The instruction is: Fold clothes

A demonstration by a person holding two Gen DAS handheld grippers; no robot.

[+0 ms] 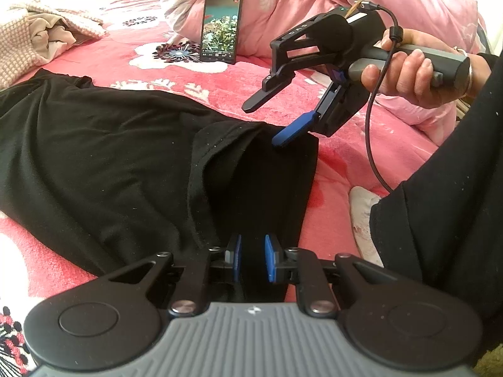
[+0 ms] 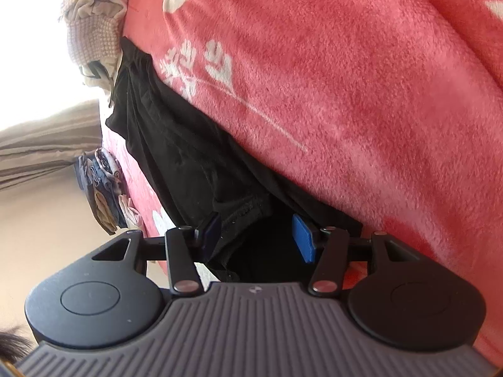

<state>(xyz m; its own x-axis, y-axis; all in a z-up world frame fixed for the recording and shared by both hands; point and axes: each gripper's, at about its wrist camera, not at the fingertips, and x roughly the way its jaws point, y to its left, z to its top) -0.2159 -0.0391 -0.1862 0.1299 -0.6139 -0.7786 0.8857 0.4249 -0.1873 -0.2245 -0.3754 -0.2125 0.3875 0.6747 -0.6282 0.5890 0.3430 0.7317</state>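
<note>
A black garment (image 1: pixel 103 144) is lying spread across the red floral blanket (image 1: pixel 257 94), its body stretching to the left and a narrower flap (image 1: pixel 270 194) running toward the camera in the left wrist view. The left gripper (image 1: pixel 252 259) is sitting over the near end of that flap, its blue pads (image 1: pixel 269 259) parted a little with black cloth showing between them; whether they are touching the cloth cannot be told. The right gripper (image 1: pixel 264 122) is hovering at the flap's far corner, fingers spread wide, with the lower blue finger (image 1: pixel 290 132) meeting the fabric edge and the upper black one raised clear. The right hand (image 1: pixel 421 69) is gripping its handle, a cable (image 1: pixel 374 144) looping down from it. In the right wrist view the right gripper (image 2: pixel 256 235) is straddling a bunched hem of the garment (image 2: pixel 188 157) without closing on it. A phone (image 1: pixel 221 26) with a lit screen is leaning against a pink quilt (image 1: pixel 314 6) behind. A pile of pale clothes (image 1: pixel 41 34) is resting at the blanket's far left.
</note>
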